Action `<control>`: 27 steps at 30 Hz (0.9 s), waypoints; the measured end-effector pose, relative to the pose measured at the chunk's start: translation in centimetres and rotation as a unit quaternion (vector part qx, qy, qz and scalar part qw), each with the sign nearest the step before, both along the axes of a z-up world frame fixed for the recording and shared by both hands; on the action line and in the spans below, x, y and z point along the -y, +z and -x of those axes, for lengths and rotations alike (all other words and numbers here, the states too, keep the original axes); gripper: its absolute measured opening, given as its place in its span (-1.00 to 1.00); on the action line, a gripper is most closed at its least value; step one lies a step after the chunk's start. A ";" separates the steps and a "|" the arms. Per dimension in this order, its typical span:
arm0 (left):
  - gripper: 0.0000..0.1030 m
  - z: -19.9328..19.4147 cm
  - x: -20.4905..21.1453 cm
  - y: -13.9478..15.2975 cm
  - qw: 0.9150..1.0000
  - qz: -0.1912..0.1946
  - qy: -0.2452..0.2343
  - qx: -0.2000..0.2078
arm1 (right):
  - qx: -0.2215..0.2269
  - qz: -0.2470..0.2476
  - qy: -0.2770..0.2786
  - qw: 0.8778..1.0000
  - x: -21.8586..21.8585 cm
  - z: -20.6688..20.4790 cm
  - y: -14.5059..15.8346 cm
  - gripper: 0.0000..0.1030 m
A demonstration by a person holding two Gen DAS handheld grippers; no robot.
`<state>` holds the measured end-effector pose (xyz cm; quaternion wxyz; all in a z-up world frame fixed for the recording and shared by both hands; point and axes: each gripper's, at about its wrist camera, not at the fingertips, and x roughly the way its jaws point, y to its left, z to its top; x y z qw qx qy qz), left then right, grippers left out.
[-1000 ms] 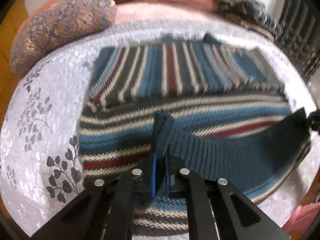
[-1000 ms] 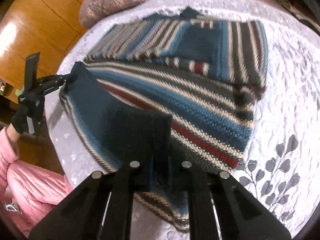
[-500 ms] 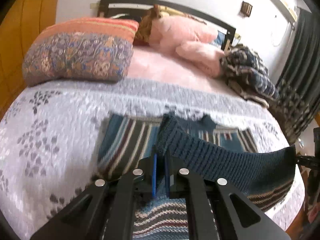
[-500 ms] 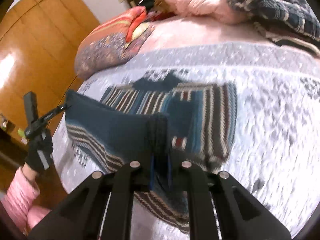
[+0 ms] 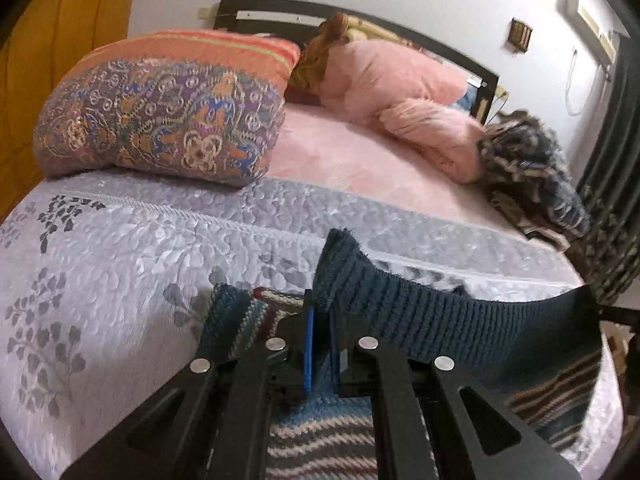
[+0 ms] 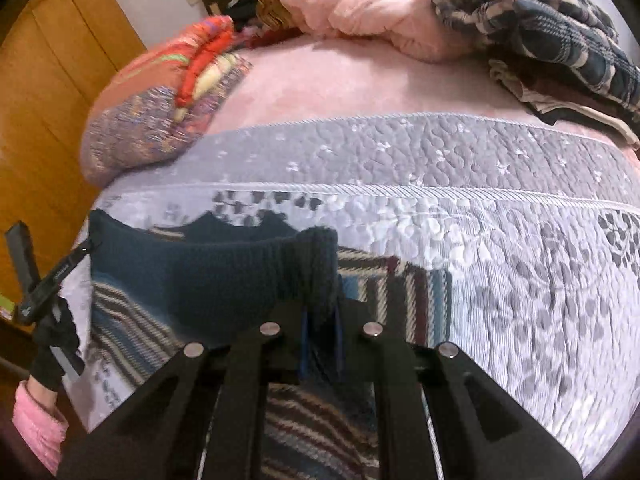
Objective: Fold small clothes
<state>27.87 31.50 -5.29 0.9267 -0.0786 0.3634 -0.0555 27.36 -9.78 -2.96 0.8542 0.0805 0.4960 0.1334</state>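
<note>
Left wrist view
Held item: striped sweater (image 5: 448,320), dark ribbed hem lifted off the bed.
My left gripper (image 5: 320,316): fingers pressed together on one hem corner, knit bunched up between the blue pads.
Hem axis: runs from my fingers toward 3 o'clock, sagging in the middle, ending at a dark tip at the frame edge.
Rest of sweater: striped body lies on the grey quilt (image 5: 120,264) beneath and ahead of my fingers, toward 12 o'clock.
Beyond: patterned pillow (image 5: 160,108) at 11 o'clock, well apart.

Right wrist view
My right gripper (image 6: 320,320): fingers clamped on the other hem corner, dark knit humped over the tips.
Hem axis: stretches toward 9 o'clock to my left gripper (image 6: 86,248), seen from outside, pinching its corner.
Left hand (image 6: 52,344): black glove, pink sleeve, at 8 o'clock.
Sweater collar: dark peaks just past the hem at 11 o'clock, lying on the quilt.
Judgement: both corners held level, neither hand nearer; the fold turns on carrying the hem forward toward 12 o'clock, onto the collar end.
</note>
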 end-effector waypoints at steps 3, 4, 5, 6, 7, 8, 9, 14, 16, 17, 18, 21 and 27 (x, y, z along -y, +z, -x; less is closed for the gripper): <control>-0.88 -1.5 0.0 -2.0 1.000 -0.008 0.000 -0.014 | -0.015 0.002 -0.007 1.000 0.0 -2.0 -2.2 -0.83; -0.88 -2.2 0.1 -2.9 1.000 -0.013 -0.001 -0.022 | -0.020 0.004 -0.008 1.000 0.0 -2.7 -3.0 -0.83; -0.88 -2.6 0.2 -3.7 0.999 -0.017 -0.003 -0.028 | -0.025 0.008 -0.009 1.000 0.0 -3.1 -3.7 -0.83; -0.88 -3.0 0.3 -4.2 0.999 -0.020 -0.005 -0.033 | -0.030 0.012 -0.010 0.999 0.0 -3.4 -4.4 -0.83; -0.88 -3.4 0.5 -4.9 0.999 -0.025 -0.008 -0.039 | -0.036 0.015 -0.011 0.999 0.0 -3.8 -5.2 -0.83; -0.88 -3.6 0.6 -5.3 0.999 -0.028 -0.009 -0.042 | -0.041 0.016 -0.012 0.999 0.0 -4.0 -5.8 -0.83; -0.88 -3.8 0.6 -5.8 0.998 -0.031 -0.010 -0.047 | -0.045 0.015 -0.013 0.999 0.1 -4.2 -6.4 -0.83; -0.84 -4.3 0.6 -7.6 0.997 -0.034 -0.009 -0.062 | -0.068 0.011 -0.025 0.997 0.2 -4.7 -9.2 -0.81; -0.78 -4.3 0.6 -7.6 0.997 -0.034 -0.006 -0.068 | -0.072 0.008 -0.033 0.997 0.3 -4.7 -9.5 -0.80; -0.72 -4.3 0.5 -7.5 0.997 -0.031 0.000 -0.072 | -0.074 0.007 -0.035 0.997 0.3 -4.7 -9.3 -0.80; -0.62 -4.3 0.3 -7.2 0.997 -0.027 0.007 -0.075 | -0.074 0.005 -0.035 0.997 0.3 -4.6 -9.0 -0.72; -0.51 -3.3 -0.3 -5.4 0.997 -0.008 0.041 -0.072 | -0.064 -0.006 -0.044 0.997 1.0 -3.6 -6.8 -0.60; -0.27 -0.6 1.0 -0.1 0.997 0.025 0.057 -0.049 | -0.035 -0.032 -0.065 0.997 3.1 0.9 -1.6 -0.28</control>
